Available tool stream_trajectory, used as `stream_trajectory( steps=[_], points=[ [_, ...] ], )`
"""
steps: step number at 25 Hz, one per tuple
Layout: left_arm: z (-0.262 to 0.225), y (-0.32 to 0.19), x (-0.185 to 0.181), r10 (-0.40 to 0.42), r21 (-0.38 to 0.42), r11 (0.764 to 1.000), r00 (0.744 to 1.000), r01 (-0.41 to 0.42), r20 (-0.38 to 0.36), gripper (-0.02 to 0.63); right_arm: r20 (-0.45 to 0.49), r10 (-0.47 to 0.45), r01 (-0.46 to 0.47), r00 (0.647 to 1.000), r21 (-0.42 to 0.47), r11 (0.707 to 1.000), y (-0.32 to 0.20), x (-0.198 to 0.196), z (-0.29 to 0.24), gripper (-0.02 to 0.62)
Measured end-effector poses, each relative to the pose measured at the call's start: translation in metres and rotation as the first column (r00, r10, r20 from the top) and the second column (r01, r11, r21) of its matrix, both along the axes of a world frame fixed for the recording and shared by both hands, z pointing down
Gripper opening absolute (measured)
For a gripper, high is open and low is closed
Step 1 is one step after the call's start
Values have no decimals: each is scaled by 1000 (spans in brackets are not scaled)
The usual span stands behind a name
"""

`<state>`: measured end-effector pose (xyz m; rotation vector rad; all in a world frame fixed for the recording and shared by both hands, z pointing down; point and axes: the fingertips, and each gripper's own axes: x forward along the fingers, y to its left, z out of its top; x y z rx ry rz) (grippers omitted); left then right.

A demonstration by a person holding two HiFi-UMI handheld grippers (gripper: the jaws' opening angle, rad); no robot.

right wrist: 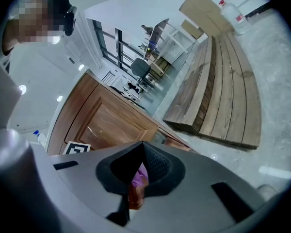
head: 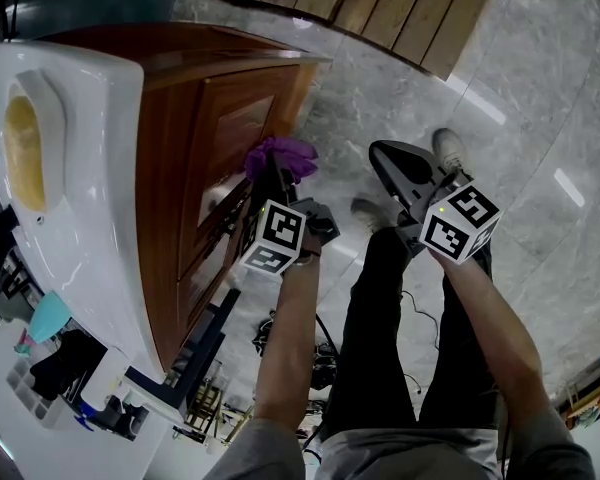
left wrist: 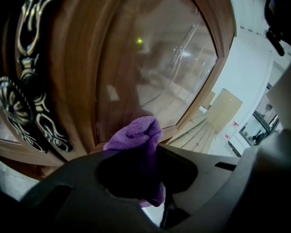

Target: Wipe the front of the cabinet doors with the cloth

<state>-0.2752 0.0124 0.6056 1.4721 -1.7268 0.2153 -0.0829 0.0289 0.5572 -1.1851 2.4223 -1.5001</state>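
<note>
Our left tongs [left wrist: 145, 154] are clamped on the purple cloth [left wrist: 136, 135]. Its bunched end sits against, or just off, the glossy panel of the wooden cabinet door [left wrist: 150, 57], near the lower frame. Our right tongs [right wrist: 140, 171] hang well apart over the marble floor [head: 540, 98], nearly closed on nothing.

Only a small wad of cloth sticks out past the tips, so if we press hard or tilt, we judge bare tongs could scrape the varnish. A sweep leftward could snag the cloth on the ornate metal handle [left wrist: 19, 96] and drag it loose.
</note>
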Motion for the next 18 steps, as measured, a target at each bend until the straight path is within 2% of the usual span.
stream_trajectory(
  steps=[18],
  points=[
    [1, -25, 24, 44, 11, 999, 999, -43, -11, 78, -1, 21, -21, 1000, -8, 1000, -11, 19, 5, 9]
  ],
)
